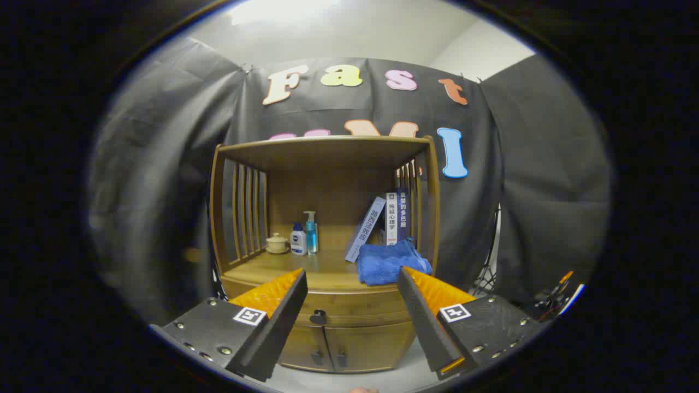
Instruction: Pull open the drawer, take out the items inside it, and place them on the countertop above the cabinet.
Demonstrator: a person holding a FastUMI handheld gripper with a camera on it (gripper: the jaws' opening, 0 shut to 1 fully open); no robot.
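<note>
The gripper [352,284] is held level and facing forward — its two fingers [284,305] spread wide apart, gripping nothing

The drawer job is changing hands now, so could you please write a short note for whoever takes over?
Tongs: open, holding nothing, short of the cabinet.
Drawer: shut, its dark knob between the tongs and just ahead.
Countertop: already holds a blue cloth, books, two bottles and a small pot.
Done: nothing yet.
Left: pull the drawer open, lift its items onto the countertop.
</note>
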